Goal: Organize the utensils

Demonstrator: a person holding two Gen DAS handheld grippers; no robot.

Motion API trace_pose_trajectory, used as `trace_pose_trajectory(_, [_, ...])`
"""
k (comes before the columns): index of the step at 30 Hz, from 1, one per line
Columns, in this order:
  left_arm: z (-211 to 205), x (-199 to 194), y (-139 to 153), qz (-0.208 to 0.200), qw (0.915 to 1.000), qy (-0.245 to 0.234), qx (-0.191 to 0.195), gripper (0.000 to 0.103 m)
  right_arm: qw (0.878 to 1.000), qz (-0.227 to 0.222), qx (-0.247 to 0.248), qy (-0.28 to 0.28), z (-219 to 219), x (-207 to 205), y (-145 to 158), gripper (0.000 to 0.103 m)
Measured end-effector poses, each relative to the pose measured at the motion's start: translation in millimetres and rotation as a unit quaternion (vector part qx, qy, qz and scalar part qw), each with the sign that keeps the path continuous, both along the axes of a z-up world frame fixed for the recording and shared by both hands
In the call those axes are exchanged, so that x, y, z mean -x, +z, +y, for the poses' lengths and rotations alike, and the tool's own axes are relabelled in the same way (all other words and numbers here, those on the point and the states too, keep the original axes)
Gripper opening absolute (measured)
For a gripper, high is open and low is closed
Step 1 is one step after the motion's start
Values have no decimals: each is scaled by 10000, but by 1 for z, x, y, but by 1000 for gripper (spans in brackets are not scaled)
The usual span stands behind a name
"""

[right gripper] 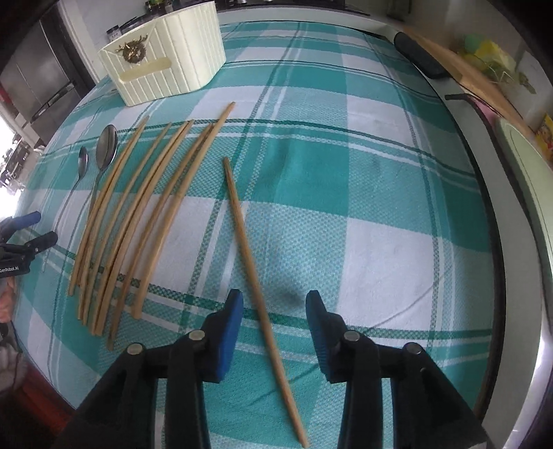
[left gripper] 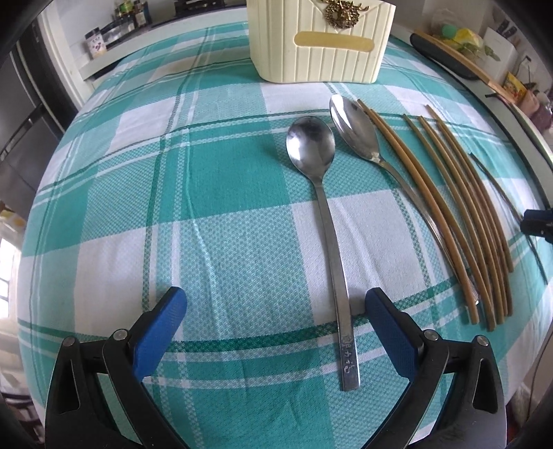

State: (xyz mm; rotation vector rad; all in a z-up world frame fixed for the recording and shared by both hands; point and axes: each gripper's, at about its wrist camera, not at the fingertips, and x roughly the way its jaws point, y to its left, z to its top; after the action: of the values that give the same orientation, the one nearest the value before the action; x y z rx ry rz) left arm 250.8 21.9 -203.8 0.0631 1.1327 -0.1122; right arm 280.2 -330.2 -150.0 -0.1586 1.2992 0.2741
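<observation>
Two steel spoons lie side by side on the checked cloth: the near one (left gripper: 326, 221) runs between my left fingers, the other (left gripper: 359, 134) lies to its right. My left gripper (left gripper: 273, 304) is open around the near spoon's handle, which lies close to the right finger. Several bamboo chopsticks (left gripper: 459, 214) lie in a row to the right. In the right wrist view one loose chopstick (right gripper: 254, 255) lies apart from the row (right gripper: 138, 221), between the fingers of my open right gripper (right gripper: 274, 304). A cream ribbed holder (left gripper: 319, 38) stands at the back; it also shows in the right wrist view (right gripper: 166, 55).
The table is covered by a teal and white checked cloth (right gripper: 345, 193). A dark case (right gripper: 420, 57) and a wooden board (right gripper: 466, 72) lie along the far right counter. Jars (left gripper: 131, 13) stand at the back left.
</observation>
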Motion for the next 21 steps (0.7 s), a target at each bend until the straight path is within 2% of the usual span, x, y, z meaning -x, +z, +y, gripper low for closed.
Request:
trace_pose_trajectory(6, [-11,-18,1,-164,9999,-46,20,101,9976,22,289,636,28,-21,-3,37])
trace_pose_trajectory(9, [-14,-40,1,-250,9996,44,77,99,9972,74,306,685,38,-40,-3,30])
trace_pose_trajectory(11, [-20,-56,1,-320,9995,30,36,97,9975,124,303,620,41,-52,-3,20])
trace_pose_trajectory(12, [-22,-63,2,-361,9993,-10,64,91,9979,143,297,559,41,-58,-3,16])
trace_pose_trajectory(13, [-23,-69,4,-412,9991,-38,86,81,9982,154,296,493,41,-64,-3,6])
trace_pose_trajectory(14, [-25,-74,6,-450,9989,-75,100,62,9986,151,251,438,41,-70,-3,6])
trace_pose_trajectory(16, [-27,-80,10,-494,9986,-189,82,37,9995,94,81,290,39,-80,-2,6])
trace_pose_trajectory(19, [-21,-86,12,-457,9985,-247,188,36,9997,-126,-201,44,35,-91,9,6])
trace_pose_trajectory(21, [-13,-82,22,-593,9976,-224,263,36,9981,-368,-488,-96,32,-91,25,6])
